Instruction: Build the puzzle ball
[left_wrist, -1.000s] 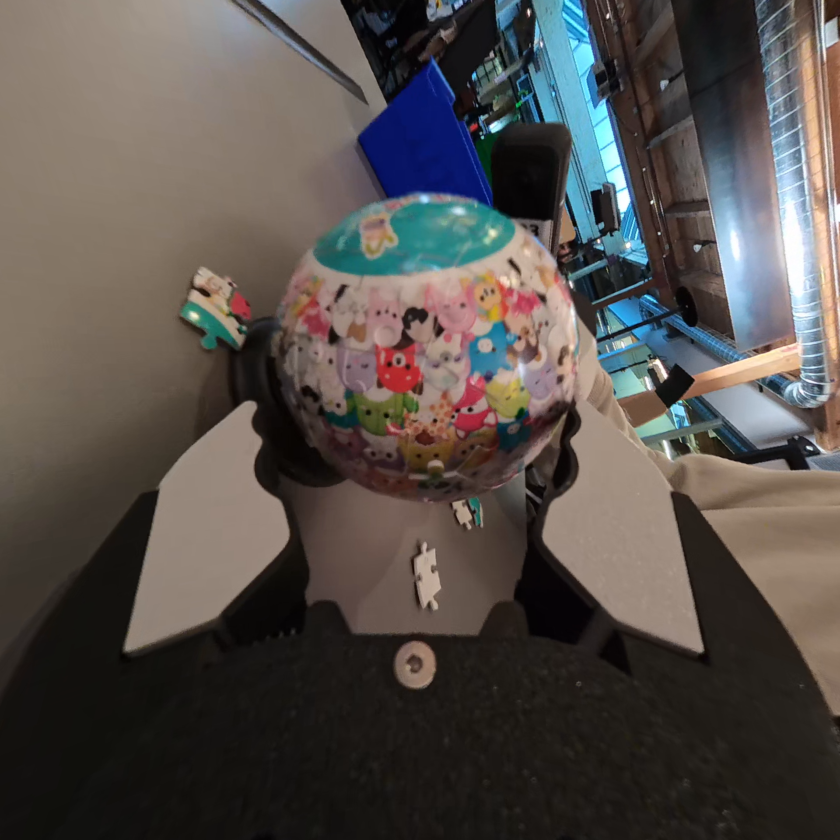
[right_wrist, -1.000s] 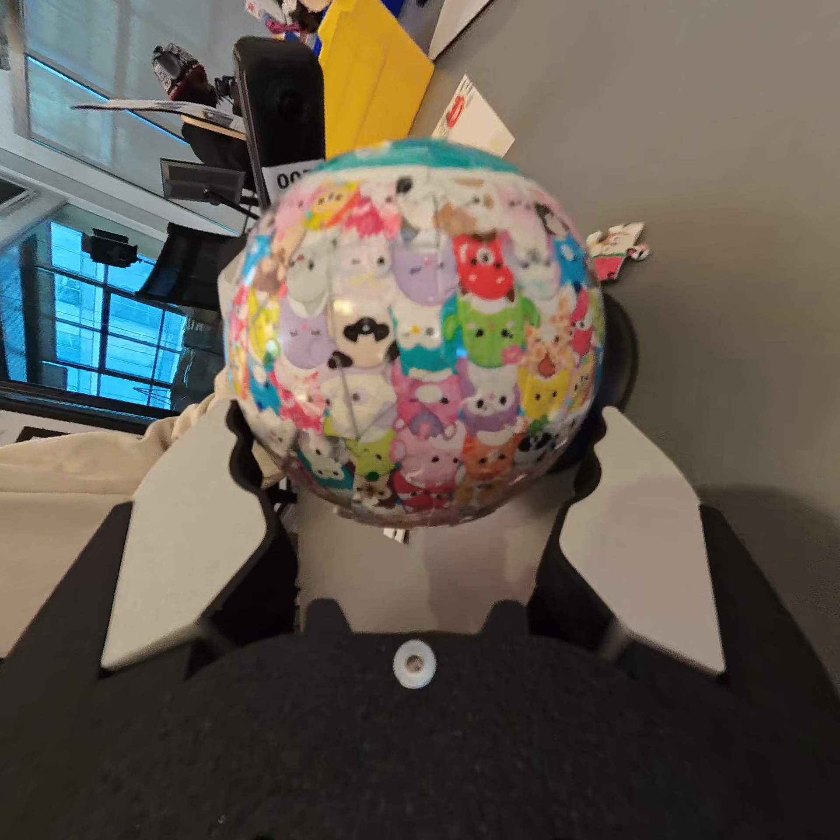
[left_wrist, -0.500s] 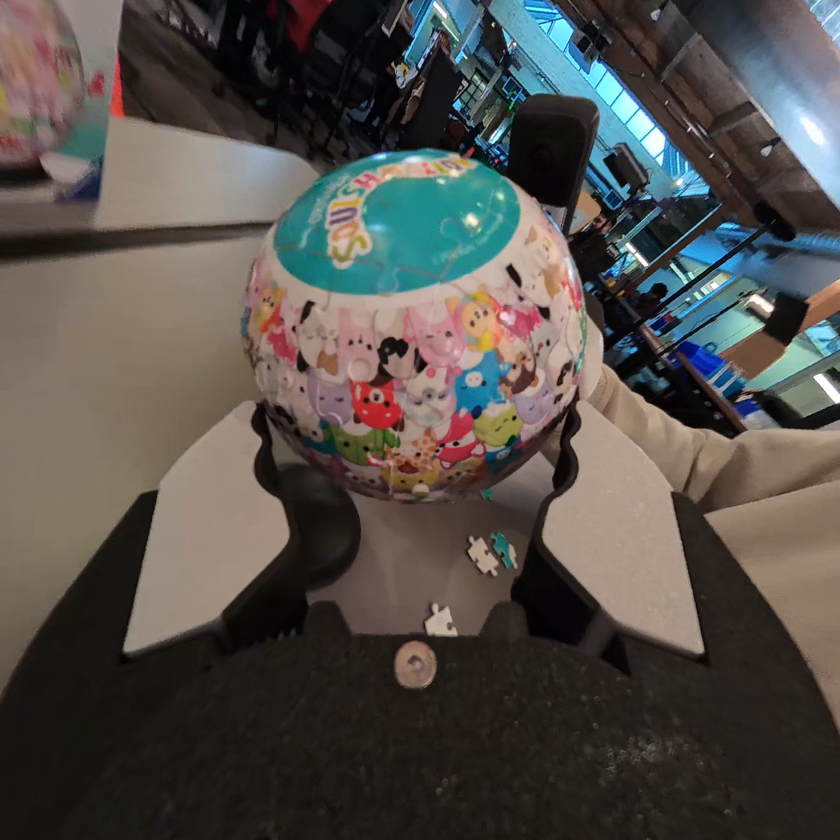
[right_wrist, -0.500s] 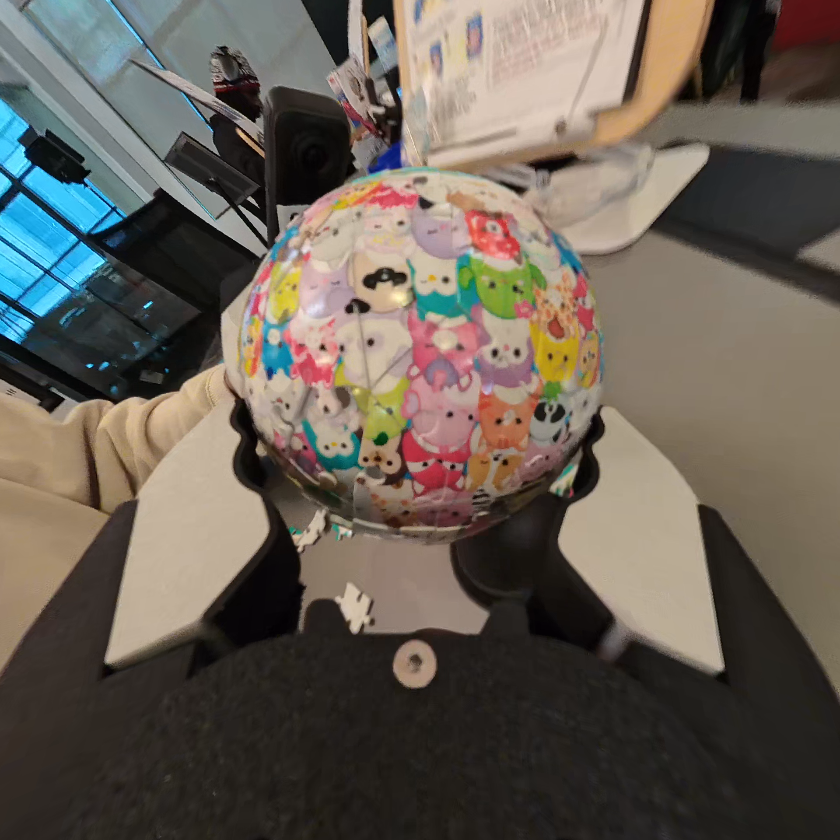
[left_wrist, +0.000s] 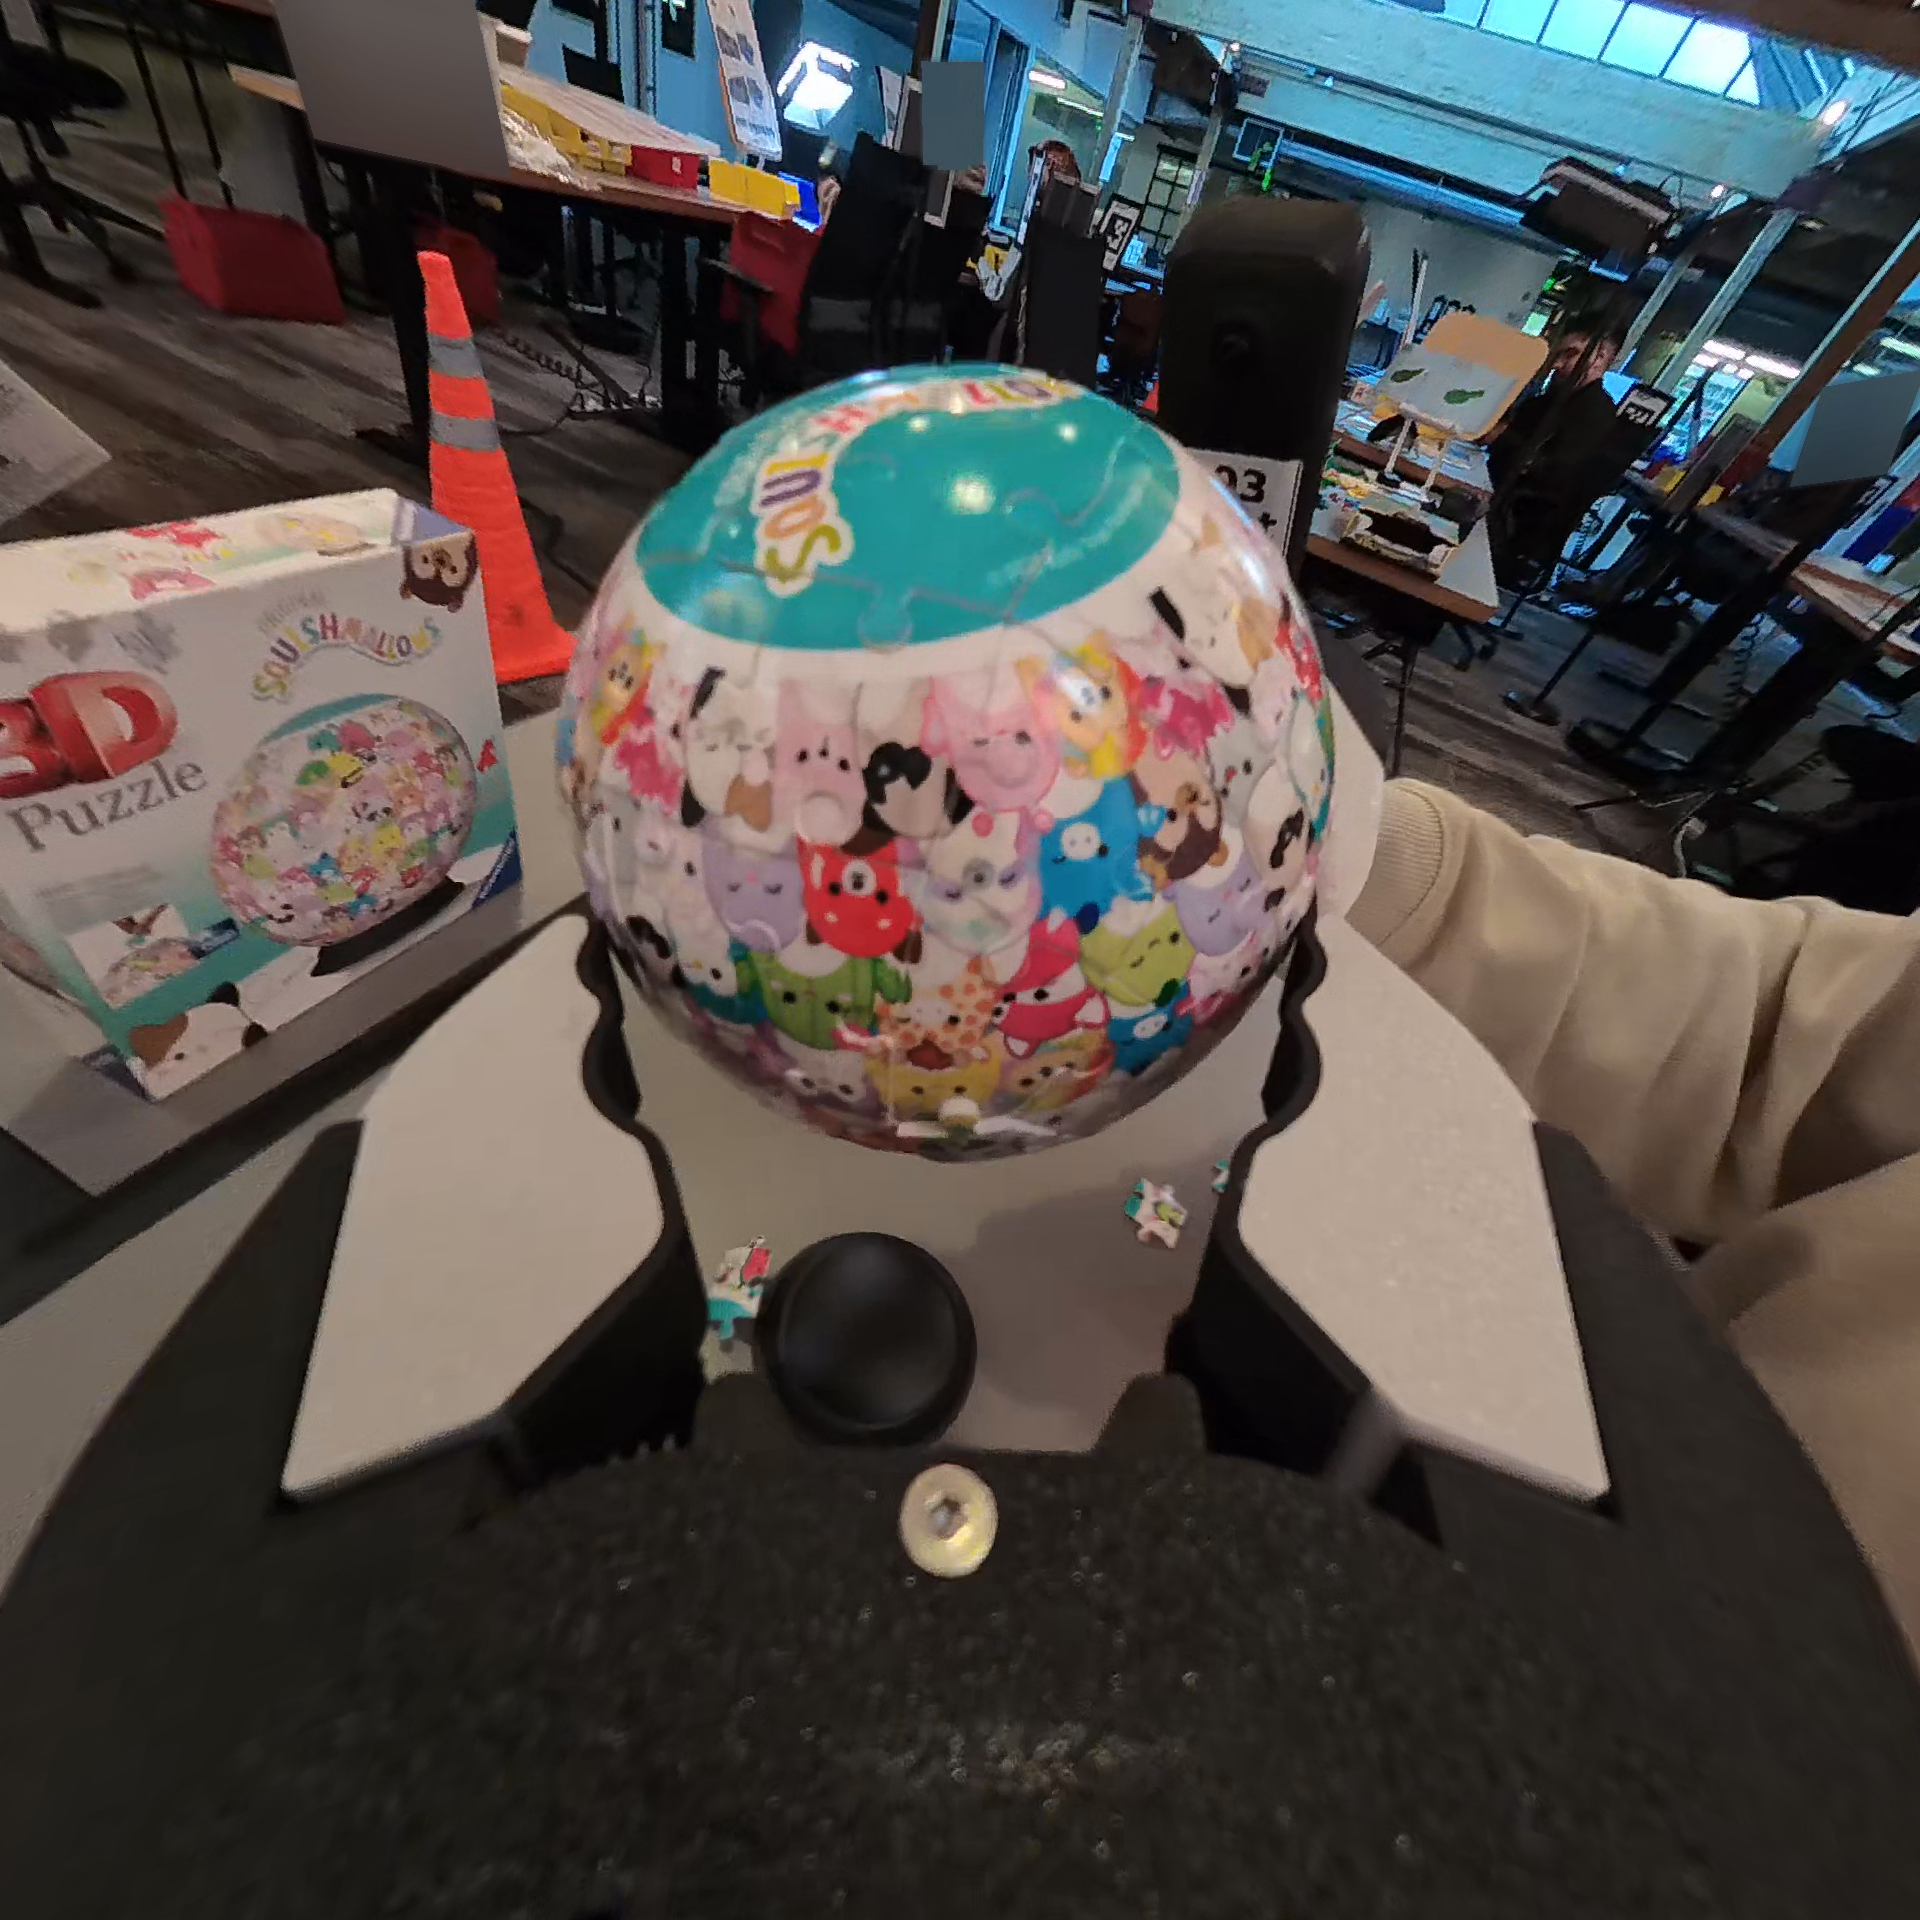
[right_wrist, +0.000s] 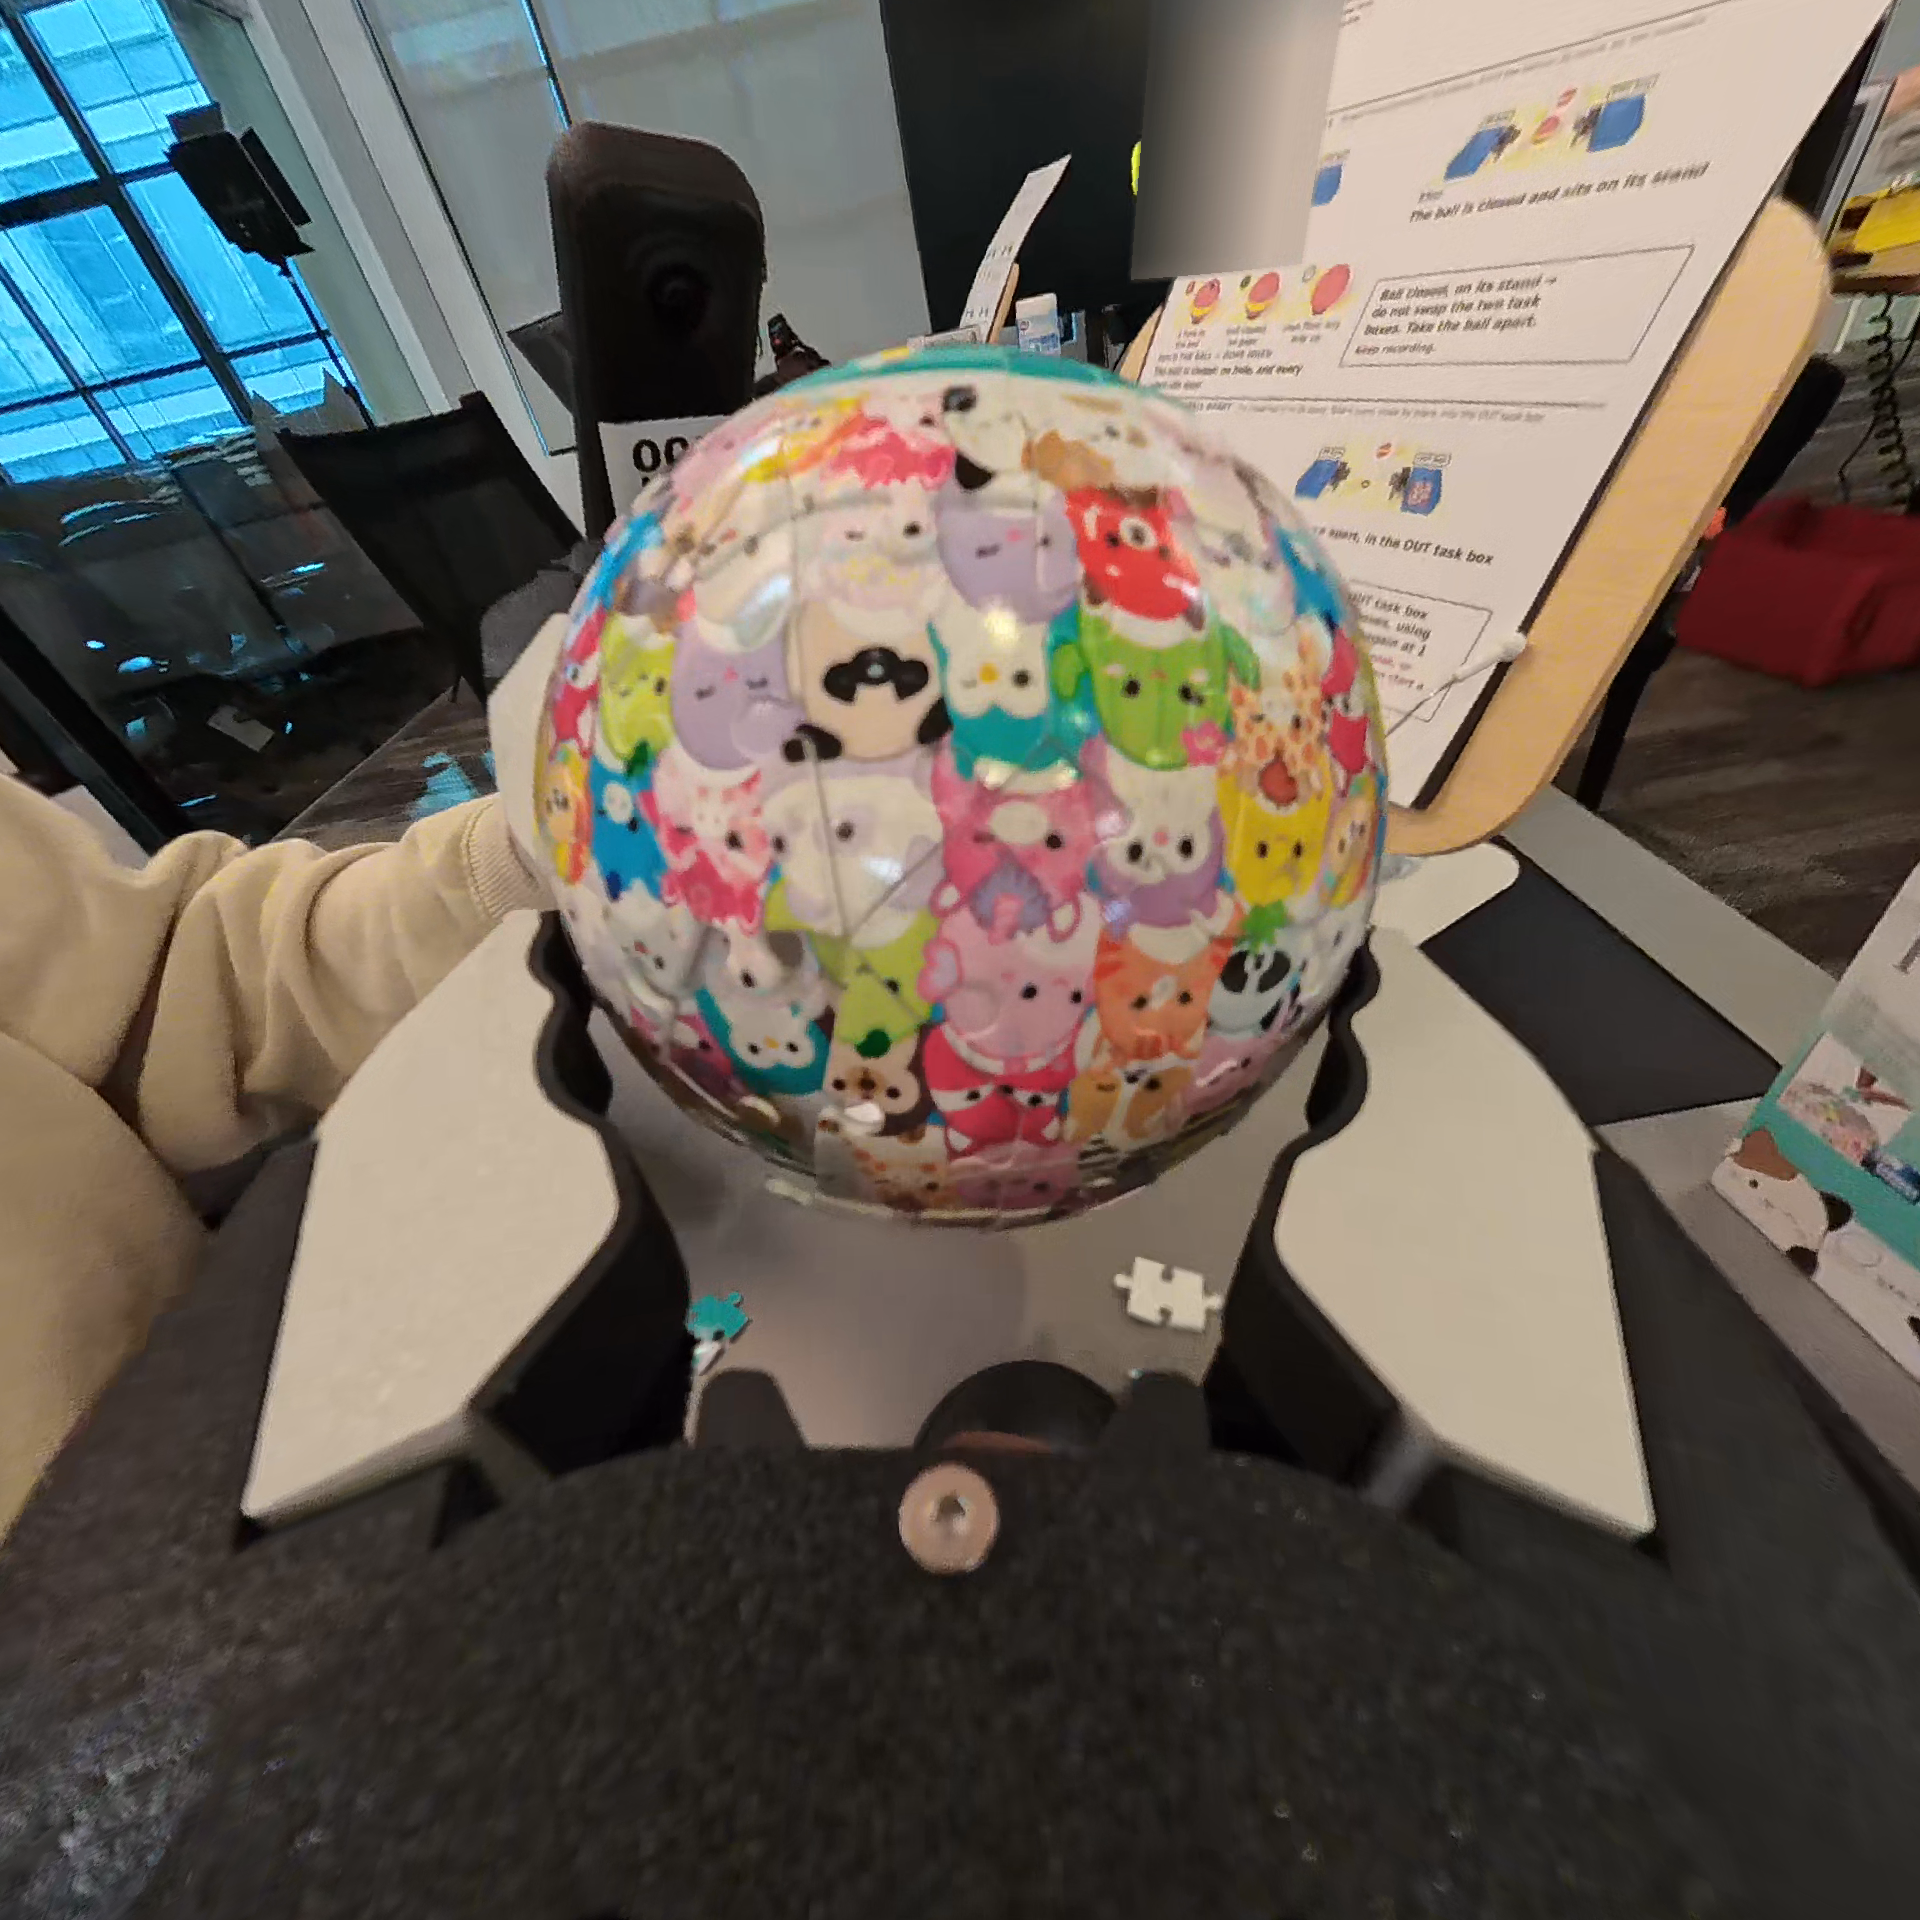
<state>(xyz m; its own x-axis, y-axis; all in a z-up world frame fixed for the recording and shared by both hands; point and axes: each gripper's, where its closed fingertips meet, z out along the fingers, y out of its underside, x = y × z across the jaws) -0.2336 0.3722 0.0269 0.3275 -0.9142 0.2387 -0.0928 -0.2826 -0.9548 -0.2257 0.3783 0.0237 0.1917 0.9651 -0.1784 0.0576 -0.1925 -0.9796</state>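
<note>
The ball (left_wrist: 945, 769) sits mid-frame in both wrist views, pinched between both grippers: the left gripper (left_wrist: 945, 997) has its jaws closed against the ball's lower flanks, and the right gripper (right_wrist: 956, 997) clamps it the same way from the opposite side. Over the last second the whole view has swung from tilted on its side to level, so the ball now rides upright with its teal cap at the top, and the black stand (left_wrist: 868, 1335) has come to lie low centre, directly under the ball but not touching it. That suggests the ball is essentially built and is being lined up to go onto the stand. Loose pieces (left_wrist: 1153, 1210) lie on the grey table (left_wrist: 1081, 1278) below; whether the shell has gaps on its hidden underside cannot be told. As for writing, the cap carries coloured lettering, the box (left_wrist: 249, 790) at left centre bears a title and a ball picture, and a white instruction board (right_wrist: 1455, 416) stands at the right view's upper right; their words are left unquoted
</note>
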